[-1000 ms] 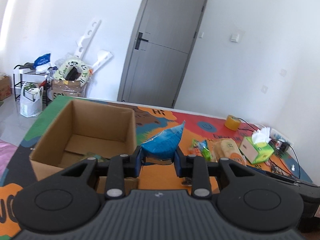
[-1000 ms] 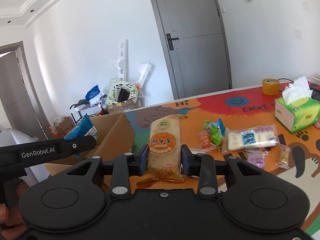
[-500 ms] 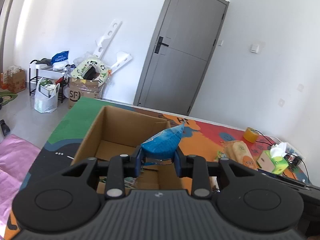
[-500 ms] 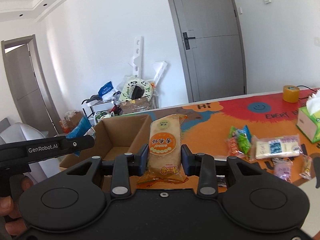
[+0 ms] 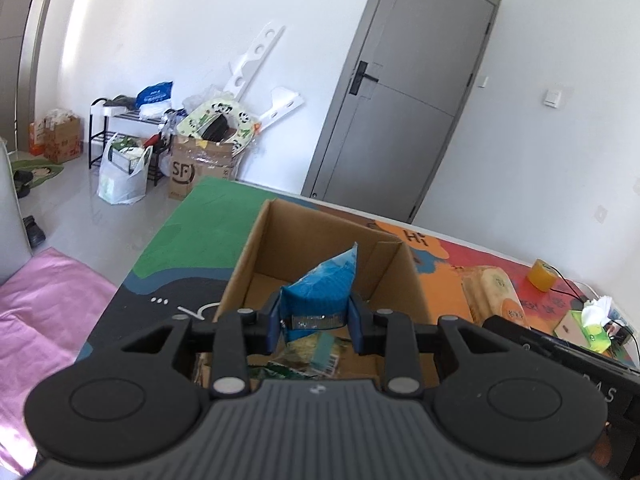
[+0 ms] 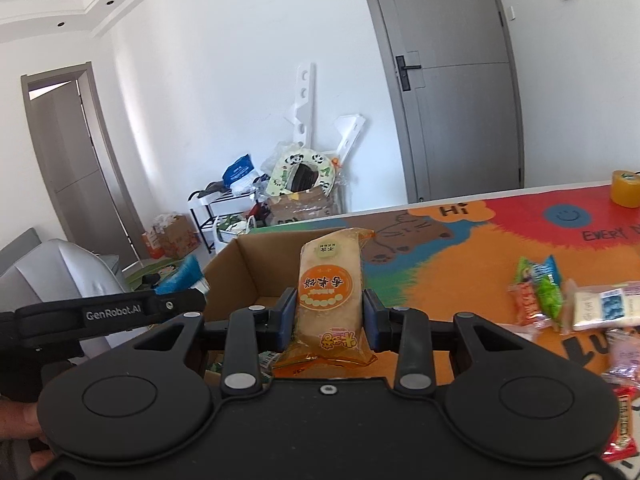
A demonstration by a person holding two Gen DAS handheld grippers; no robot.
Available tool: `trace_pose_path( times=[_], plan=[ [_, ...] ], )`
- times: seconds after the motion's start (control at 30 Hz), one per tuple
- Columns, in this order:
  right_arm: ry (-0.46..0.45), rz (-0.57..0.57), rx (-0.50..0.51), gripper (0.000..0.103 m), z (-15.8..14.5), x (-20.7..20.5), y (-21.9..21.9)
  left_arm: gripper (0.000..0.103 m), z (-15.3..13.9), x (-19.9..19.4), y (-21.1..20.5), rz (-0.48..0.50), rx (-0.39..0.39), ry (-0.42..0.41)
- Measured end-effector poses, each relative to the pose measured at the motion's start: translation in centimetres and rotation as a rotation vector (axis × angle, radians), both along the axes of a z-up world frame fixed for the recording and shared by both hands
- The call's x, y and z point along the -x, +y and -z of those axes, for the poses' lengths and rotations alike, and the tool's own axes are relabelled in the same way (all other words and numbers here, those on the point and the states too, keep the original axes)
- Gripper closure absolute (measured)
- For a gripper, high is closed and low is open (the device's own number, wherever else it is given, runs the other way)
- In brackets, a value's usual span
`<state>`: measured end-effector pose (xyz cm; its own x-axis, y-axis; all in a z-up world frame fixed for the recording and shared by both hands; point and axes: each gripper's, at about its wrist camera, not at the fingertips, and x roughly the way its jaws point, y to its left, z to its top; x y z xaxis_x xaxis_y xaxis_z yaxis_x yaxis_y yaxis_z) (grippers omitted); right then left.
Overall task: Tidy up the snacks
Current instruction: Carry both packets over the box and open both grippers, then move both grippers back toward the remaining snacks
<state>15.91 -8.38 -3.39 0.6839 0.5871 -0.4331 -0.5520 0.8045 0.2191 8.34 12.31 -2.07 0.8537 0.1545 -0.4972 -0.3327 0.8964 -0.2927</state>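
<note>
My left gripper (image 5: 316, 322) is shut on a blue snack bag (image 5: 320, 286) and holds it over the open cardboard box (image 5: 256, 248), which has green packets (image 5: 312, 356) lying inside. My right gripper (image 6: 330, 318) is shut on an orange rice-cake packet (image 6: 328, 292) and holds it at the box's right side (image 6: 248, 268). The left gripper (image 6: 120, 310) and its blue bag (image 6: 182, 278) show at the left of the right wrist view. The rice-cake packet (image 5: 496, 288) shows right of the box in the left wrist view.
Loose snack packets (image 6: 540, 292) and a white packet (image 6: 604, 308) lie on the colourful table mat (image 6: 460, 256) to the right. A yellow tape roll (image 6: 624, 188) sits at the back. A green tissue box (image 5: 596, 326) stands far right. Floor clutter lies beyond the table.
Both grippers have moved left with their packets. The left one now hangs over the box's inside; the right one has come up to the box's right edge.
</note>
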Motion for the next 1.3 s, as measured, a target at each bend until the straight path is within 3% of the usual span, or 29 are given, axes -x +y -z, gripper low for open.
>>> trace_pose_path(
  times=[0.1,0.23,0.57,0.87,0.97,1.3],
  plan=[
    [0.004,-0.015,-0.001,0.068,0.0,-0.1,0.8,0.066,0.1,0.0,0.6,-0.019,0.006,0.006],
    [0.011,-0.032,-0.001,0.068,0.2,-0.3,1.9,0.050,-0.1,0.6,1.1,-0.038,0.010,-0.004],
    [0.036,-0.054,-0.020,0.064,0.5,0.3,2.4,0.040,-0.4,1.7,1.6,-0.061,-0.003,0.011],
    [0.040,0.027,-0.031,0.057,0.4,0.9,-1.3,0.022,-0.6,1.4,-0.1,-0.047,-0.029,0.017],
    [0.052,0.064,-0.036,0.050,0.7,1.0,-3.0,0.017,-0.5,1.4,-1.3,-0.026,-0.039,0.015],
    [0.061,0.156,-0.056,0.034,1.0,1.6,-8.4,0.016,-0.6,0.5,-5.6,0.058,-0.066,0.021]
  ],
)
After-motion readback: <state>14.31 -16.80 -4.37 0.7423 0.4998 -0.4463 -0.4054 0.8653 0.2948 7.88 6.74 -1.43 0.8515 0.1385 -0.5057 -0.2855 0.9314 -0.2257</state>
